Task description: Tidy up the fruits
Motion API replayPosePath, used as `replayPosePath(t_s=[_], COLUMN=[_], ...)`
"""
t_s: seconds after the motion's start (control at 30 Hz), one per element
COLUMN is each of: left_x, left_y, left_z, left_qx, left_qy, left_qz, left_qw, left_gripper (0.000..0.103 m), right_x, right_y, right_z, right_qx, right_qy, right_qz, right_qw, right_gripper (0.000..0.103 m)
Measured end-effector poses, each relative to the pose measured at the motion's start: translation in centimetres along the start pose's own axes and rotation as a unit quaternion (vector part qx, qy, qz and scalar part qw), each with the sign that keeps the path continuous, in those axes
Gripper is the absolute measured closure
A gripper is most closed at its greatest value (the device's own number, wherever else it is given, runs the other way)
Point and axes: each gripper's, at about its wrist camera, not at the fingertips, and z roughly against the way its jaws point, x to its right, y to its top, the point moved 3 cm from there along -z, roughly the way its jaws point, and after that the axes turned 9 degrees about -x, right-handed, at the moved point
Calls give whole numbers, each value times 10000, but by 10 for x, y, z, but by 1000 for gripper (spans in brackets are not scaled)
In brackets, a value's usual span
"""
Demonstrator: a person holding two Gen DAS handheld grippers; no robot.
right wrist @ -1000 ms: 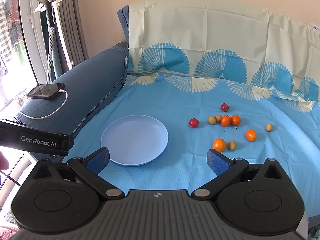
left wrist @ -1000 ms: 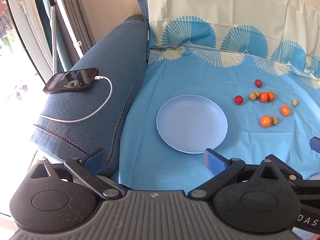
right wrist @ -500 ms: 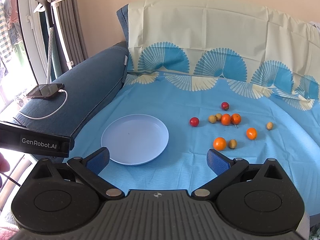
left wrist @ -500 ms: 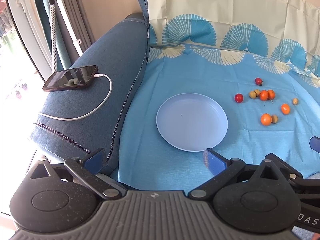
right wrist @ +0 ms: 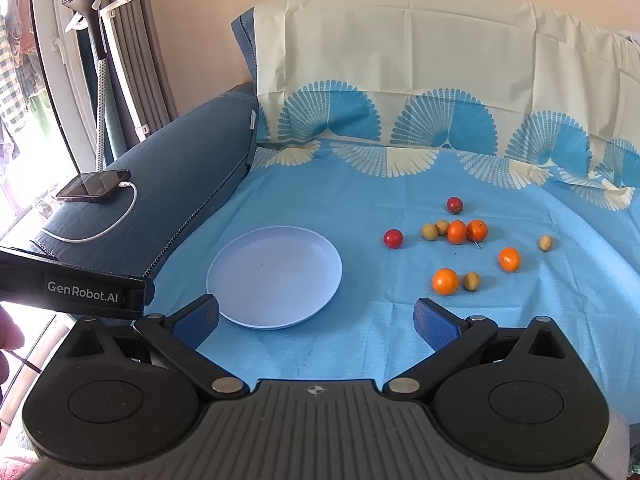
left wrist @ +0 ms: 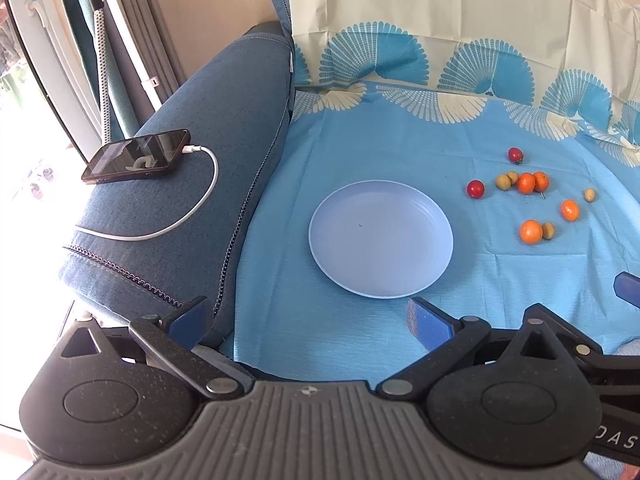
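grippers nearest: left gripper (left wrist: 306,322) spread wide with nothing between its blue pads, low over the front edge of the blue cloth (left wrist: 360,140); right gripper (right wrist: 316,318) likewise spread and empty, near the plate's front rim. just beyond, pale blue plate (right wrist: 224,280) flat on the cloth, bare inside. to the right of the plate and well apart from it, scattered fruits: nearest orange (right wrist: 445,281) touching a small tan fruit (right wrist: 472,281), another orange (right wrist: 509,259) a little farther right, lone tan fruit (right wrist: 545,243) beyond that. farther back, red fruit (right wrist: 393,238) closest to the plate, then a row of two tan fruits (right wrist: 429,231) and two oranges (right wrist: 457,232) touching one another. farthest of the lot, second red fruit (right wrist: 455,205). off to the left, dark phone (left wrist: 136,156) lying on the blue sofa arm (left wrist: 224,92) with a white cable (left wrist: 200,200) plugged in. behind everything, cream cloth with blue fan pattern (right wrist: 440,60) draped over the backrest.
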Motion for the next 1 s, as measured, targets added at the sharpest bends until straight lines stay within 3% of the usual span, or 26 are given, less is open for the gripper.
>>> replayPosePath(t_s=[0.33,0.7,1.0], left_x=[7,32,71], left_y=[-4,-9,3], left_z=[13,29,8], left_qx=[45,178,-176], left_qy=[-15,-102,-646], left_qz=[-56,-308,-602], left_qw=[10000,9993,9959], left_gripper=[0,0,0], right_x=[11,45,98], right_y=[1,-9,-21], right_z=[11,36,27], right_qx=[127,462,253], right_qy=[52,-410,-875], right_qz=[-205,-559,-1220], right_qw=[9997,9965,9883], right_gripper=[0,0,0])
